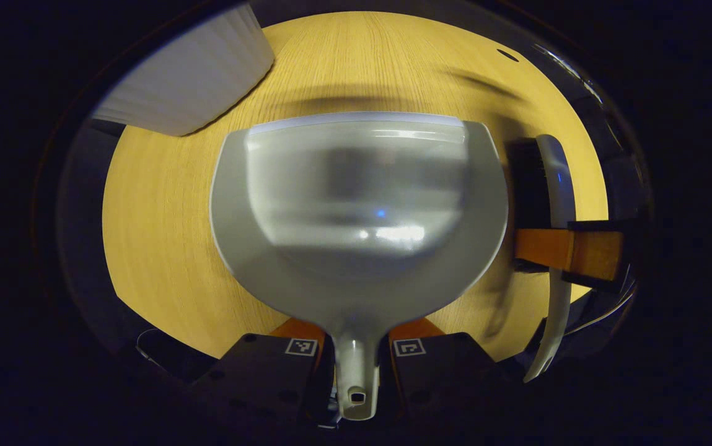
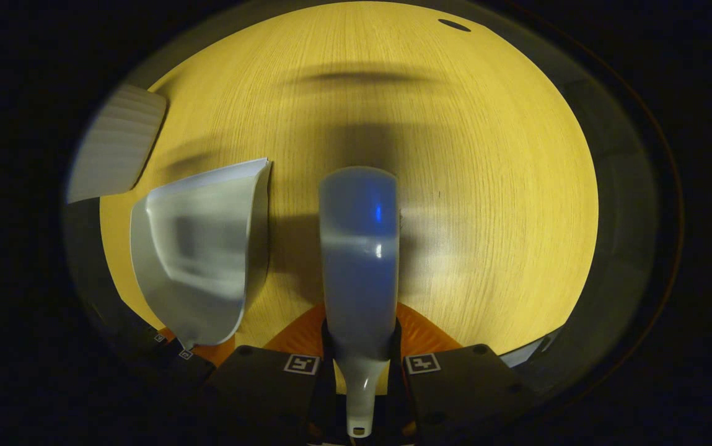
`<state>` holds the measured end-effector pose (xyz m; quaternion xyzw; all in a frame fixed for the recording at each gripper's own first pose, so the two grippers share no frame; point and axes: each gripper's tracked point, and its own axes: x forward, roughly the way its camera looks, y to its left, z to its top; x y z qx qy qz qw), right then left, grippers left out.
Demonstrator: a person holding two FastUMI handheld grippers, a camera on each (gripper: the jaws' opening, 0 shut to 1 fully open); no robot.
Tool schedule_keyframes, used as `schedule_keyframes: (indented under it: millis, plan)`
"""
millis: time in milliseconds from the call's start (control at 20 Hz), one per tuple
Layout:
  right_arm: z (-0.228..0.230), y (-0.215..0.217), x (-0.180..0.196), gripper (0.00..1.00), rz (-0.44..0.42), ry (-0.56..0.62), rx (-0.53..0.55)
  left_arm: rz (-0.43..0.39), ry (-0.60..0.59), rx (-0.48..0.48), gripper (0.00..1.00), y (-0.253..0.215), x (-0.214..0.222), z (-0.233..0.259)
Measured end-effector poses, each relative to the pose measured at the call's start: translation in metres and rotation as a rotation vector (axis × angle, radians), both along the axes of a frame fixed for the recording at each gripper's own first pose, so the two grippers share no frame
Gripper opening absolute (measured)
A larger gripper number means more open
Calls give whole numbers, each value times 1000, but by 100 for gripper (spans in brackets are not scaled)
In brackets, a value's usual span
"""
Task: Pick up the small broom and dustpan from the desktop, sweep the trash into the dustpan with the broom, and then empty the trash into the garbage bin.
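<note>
1. The dustpan point(image 1: 356, 210) is held by its handle between the two fingers of the left gripper point(image 1: 356, 353), which are pinched on the stem at the bottom of the left gripper view; its scoop is carried over the desk point(image 1: 163, 248), mouth pointing away from the camera.
2. The broom point(image 2: 359, 260) is gripped likewise by the right gripper point(image 2: 360, 365), both fingers pressed on its narrow handle end, the grey back turned up toward the camera in the right gripper view.
3. In the left gripper view the broom is seen side-on just beside the dustpan's right edge, dark bristles facing the pan, with an orange finger of the right gripper across it.
4. In the right gripper view the dustpan is seen to the left of the broom, near it but apart.
5. Farther off, a pale ribbed object point(image 1: 188, 74) lies at the desk's far left; it may be the bin, but that cannot be told.
6. No trash can be made out on the wood; both pictures are dim and blurred.
7. Both tools are judged picked up, so sweeping is the step in hand.
8. Next, the pan's lip would need to be set on the desk and the bristles drawn toward it.
</note>
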<state>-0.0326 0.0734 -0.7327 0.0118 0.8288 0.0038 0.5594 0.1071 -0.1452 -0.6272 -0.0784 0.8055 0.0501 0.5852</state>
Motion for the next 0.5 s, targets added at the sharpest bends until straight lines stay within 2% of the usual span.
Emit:
schedule_keyframes:
  millis: [250,350,400,500]
  plan:
    - [-3,4,-3,45,8,18,4,-5,24,-17,30,-3,-3,0]
    - [-1,4,-4,47,14,20,8,18,39,-57,42,-13,-5,1]
    - [0,3,-4,49,15,20,9,25,43,-64,59,-15,-6,4]
    - [2,3,-3,57,12,11,4,36,33,-65,80,-17,-6,4]
